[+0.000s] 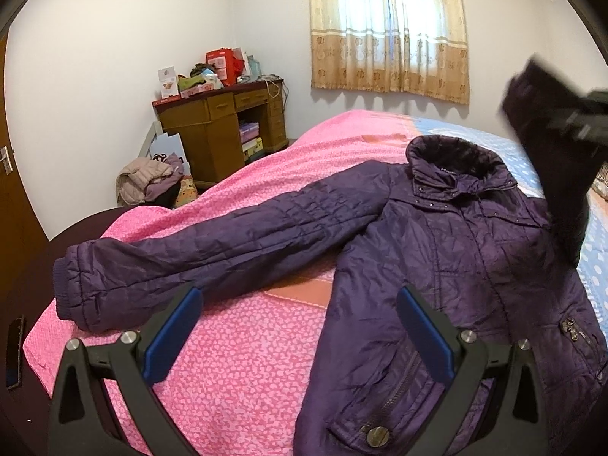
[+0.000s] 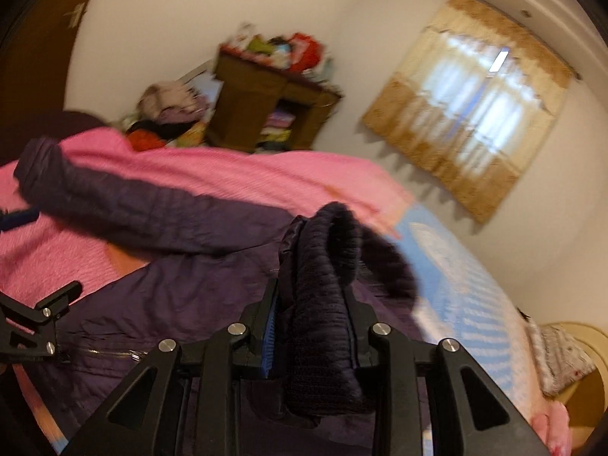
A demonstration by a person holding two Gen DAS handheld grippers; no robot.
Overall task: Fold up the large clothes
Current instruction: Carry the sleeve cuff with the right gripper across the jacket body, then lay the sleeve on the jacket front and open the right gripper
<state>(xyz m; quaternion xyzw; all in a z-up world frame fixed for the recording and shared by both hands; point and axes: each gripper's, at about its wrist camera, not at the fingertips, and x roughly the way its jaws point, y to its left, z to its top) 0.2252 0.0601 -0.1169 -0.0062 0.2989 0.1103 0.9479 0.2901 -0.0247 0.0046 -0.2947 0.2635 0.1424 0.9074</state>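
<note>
jacket (image 1: pixel 437 235): quilted cloth, slight sheen | cuff (image 2: pixel 323 304): ribbed knit, matt | blanket (image 1: pixel 235 361): pink nubby cloth

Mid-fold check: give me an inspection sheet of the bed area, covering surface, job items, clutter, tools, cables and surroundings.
Surface: bed with a pink patterned blanket; blue dotted bedding on the far side.
Job's things: purple quilted jacket lying front up, one sleeve stretched out flat; the other sleeve's knit cuff lifted off the bed.
Clutter: dark phone-like item at the bed's edge, too small to be sure.
Grippers: left tool open above the jacket's hem, holding nothing; right tool shut on the cuff.
Cables: a cord hangs at the desk's corner.
Surroundings: wooden desk piled with boxes, clothes heap beside it, curtained window.
</note>
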